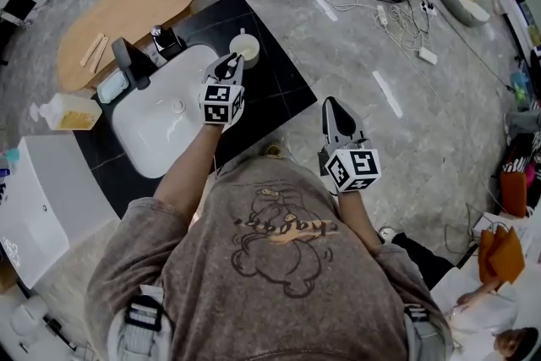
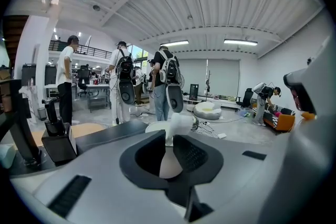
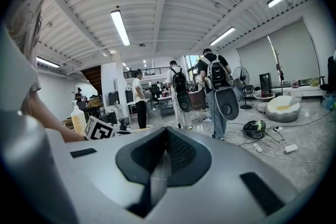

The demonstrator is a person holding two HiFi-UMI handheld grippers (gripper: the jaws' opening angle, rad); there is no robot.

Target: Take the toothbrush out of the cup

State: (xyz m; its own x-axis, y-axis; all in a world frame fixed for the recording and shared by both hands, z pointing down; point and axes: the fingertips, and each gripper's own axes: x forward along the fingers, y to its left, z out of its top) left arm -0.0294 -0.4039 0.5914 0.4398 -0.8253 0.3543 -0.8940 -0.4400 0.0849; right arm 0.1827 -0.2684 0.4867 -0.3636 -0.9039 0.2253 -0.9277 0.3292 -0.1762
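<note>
both closed: right claw [image 3: 167, 136] empty; left claw [image 2: 169, 138] pinches toothbrush [image 2: 170, 161], unclear in head view.

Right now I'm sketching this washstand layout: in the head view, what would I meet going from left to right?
Bottle of yellow liquid → black faucet → cup → right gripper.
</note>
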